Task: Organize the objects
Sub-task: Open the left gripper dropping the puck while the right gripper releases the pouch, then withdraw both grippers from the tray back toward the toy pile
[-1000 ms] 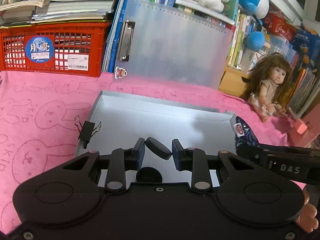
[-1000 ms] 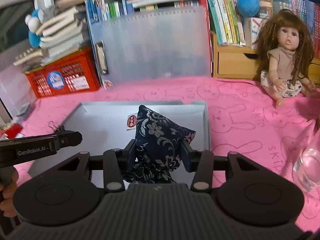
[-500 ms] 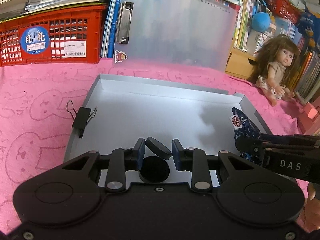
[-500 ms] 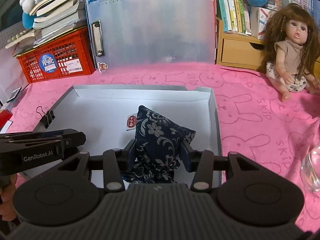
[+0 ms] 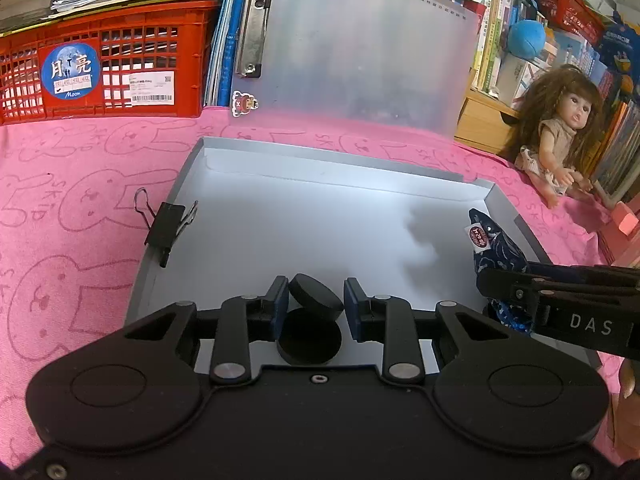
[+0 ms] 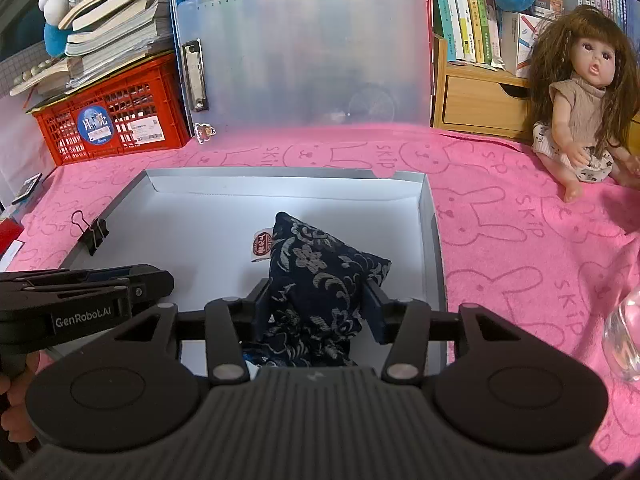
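While the left tool (image 5: 316, 305) stays clenched on a black disc (image 5: 315, 293), the right tool (image 6: 316, 309) is opening around the floral pouch (image 6: 320, 280) resting inside the grey tray (image 6: 432, 248). Recommend withdrawing straight back, clear of fabric, leaving the far binder clip (image 6: 94, 234) undisturbed.

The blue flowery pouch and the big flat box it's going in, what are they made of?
Blue flowery pouch: looks like woven cloth, soft and slightly shiny; it wrinkles and sags, and the flower pattern seems woven in. Flat box: probably thin cardboard with a smooth grey-white finish; its walls are folded up with a flap at the corner.
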Demonstrator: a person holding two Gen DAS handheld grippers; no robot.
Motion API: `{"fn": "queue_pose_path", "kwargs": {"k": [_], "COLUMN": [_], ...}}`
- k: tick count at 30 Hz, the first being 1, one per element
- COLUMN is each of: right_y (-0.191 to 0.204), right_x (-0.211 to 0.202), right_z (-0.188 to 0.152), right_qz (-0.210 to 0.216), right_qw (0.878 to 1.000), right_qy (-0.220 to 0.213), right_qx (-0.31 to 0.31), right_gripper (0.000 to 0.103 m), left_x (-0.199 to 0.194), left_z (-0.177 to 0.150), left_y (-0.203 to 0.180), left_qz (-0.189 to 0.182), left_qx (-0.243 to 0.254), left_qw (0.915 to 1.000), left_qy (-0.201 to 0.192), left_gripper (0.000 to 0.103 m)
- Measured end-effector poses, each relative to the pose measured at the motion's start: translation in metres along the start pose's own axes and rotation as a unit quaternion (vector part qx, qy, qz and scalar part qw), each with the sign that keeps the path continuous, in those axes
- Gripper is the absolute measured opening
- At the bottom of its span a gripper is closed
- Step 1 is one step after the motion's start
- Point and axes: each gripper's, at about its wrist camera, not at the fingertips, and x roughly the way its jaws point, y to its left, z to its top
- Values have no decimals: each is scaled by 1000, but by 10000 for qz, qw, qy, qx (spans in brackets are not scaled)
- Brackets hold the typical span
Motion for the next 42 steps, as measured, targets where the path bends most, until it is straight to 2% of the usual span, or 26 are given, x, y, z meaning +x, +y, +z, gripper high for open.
{"fn": "queue_pose_path", "kwargs": {"k": [3, 4, 6, 13, 22, 30, 42], "right_y": [-1, -2, -2, 0, -5, -2, 5], "right_x": [-1, -2, -6, -24, -54, -88, -117], "right_z": [0, 0, 0, 3, 1, -7, -31], "right_qz": [-5, 34, 64, 83, 302, 477, 599], "right_qw": [10000, 10000, 9999, 9995, 9980, 9956, 9926], "right_qy": [-12, -29, -86, -318, -543, -802, -970], "right_qx": [33, 58, 72, -29, 72, -63, -409], "right_gripper": [68, 70, 74, 78, 80, 82, 85], "left_x": [-2, -4, -9, -28, -67, -101, -130], "left_z": [1, 2, 4, 11, 8, -1, -19], "left_y": [1, 2, 3, 5, -3, -13, -9], "left_qz": [-73, -110, -157, -206, -378, -475, -503], "left_qx": [-80, -116, -165, -222, 119, 397, 519], "left_qw": [9999, 9999, 9997, 9992, 9976, 9942, 9926], "left_qy": [-31, -61, -126, -263, -562, -875, -974], "left_gripper": [38, 45, 48, 58, 71, 75, 76]}}
